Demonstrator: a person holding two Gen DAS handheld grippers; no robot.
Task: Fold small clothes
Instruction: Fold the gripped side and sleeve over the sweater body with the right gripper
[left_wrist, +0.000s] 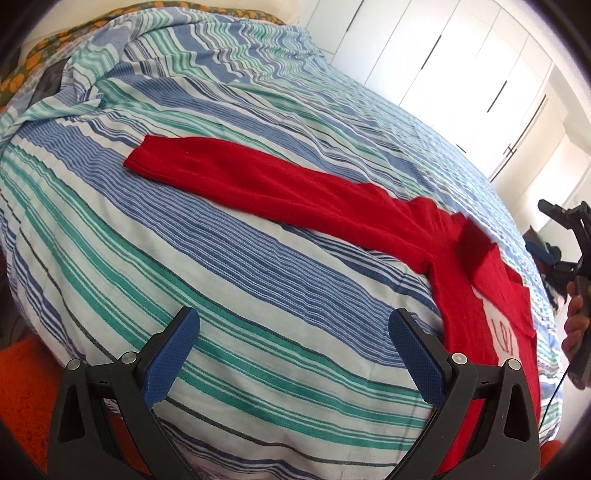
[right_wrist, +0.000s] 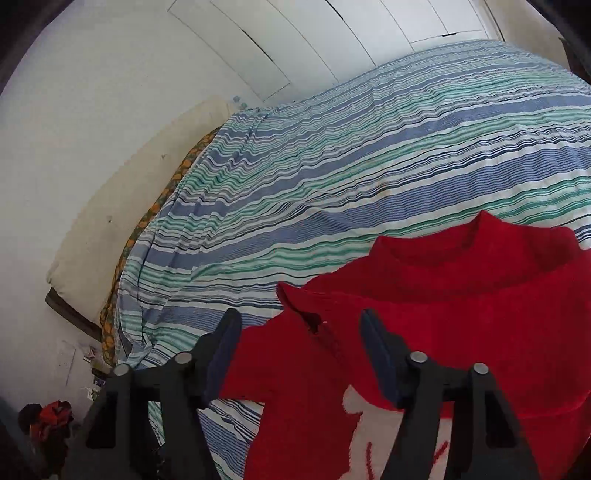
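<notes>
A red knit sweater (left_wrist: 461, 258) with a white pattern lies on the striped bedspread (left_wrist: 221, 258). One long sleeve (left_wrist: 258, 181) stretches flat to the left. My left gripper (left_wrist: 291, 328) is open and empty, above the bedspread just left of the sweater's body. In the right wrist view the sweater (right_wrist: 461, 295) shows its collar (right_wrist: 480, 240) and a folded-in sleeve. My right gripper (right_wrist: 301, 328) is open over the sweater's near edge, holding nothing. The right gripper also shows at the right edge of the left wrist view (left_wrist: 565, 236).
White wardrobe doors (left_wrist: 443, 62) stand beyond the bed. A cream headboard cushion (right_wrist: 122, 206) lines the wall. An orange-patterned sheet (right_wrist: 155, 214) peeks out under the bedspread. Dark and red clutter (right_wrist: 48, 417) lies on the floor. An orange rug (left_wrist: 26, 387) lies below the bed.
</notes>
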